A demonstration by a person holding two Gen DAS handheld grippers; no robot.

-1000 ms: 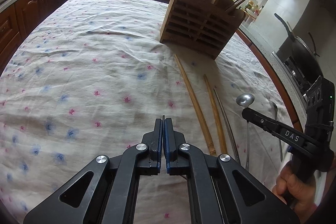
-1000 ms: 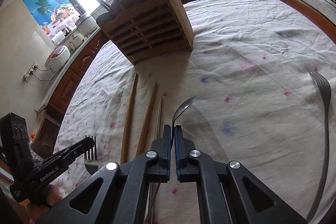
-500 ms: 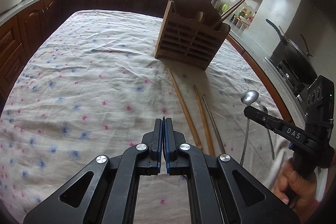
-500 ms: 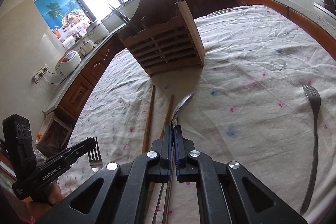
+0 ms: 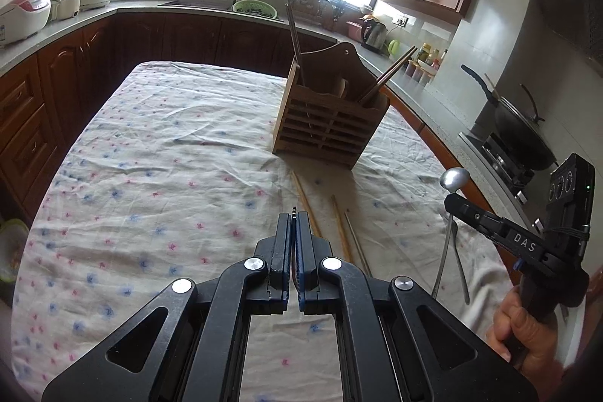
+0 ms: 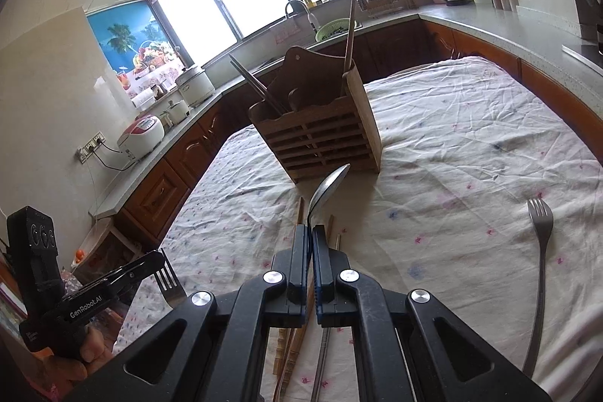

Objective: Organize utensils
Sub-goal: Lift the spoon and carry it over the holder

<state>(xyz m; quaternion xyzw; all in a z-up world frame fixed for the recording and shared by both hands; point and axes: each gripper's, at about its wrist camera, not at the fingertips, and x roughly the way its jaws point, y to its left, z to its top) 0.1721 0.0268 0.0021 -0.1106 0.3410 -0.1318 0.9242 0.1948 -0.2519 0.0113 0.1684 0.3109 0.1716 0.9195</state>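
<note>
A slatted wooden utensil holder [image 5: 331, 123] [image 6: 320, 134] stands upright on the flowered cloth, with chopsticks leaning in it. My left gripper [image 5: 293, 217] [image 6: 158, 257] is shut on a fork [image 6: 166, 279], whose tines stick out ahead of the pads; from its own camera the fork shows only as a thin edge. My right gripper [image 6: 312, 228] [image 5: 450, 200] is shut on the handle of a metal spoon [image 6: 328, 189] [image 5: 454, 178], bowl forward and handle hanging below. Both grippers hover above the table, short of the holder.
Two wooden chopsticks [image 5: 305, 204] and a metal one [image 5: 358, 247] lie on the cloth below the grippers. Another fork [image 6: 539, 259] lies to the right. Counters with a rice cooker [image 5: 24, 17], a sink, a kettle and a stove with a wok [image 5: 520, 134] ring the table.
Both grippers have risen and tipped upward with the fork and the spoon still clamped. The holder now sits lower in both views and more of the kitchen shows.
</note>
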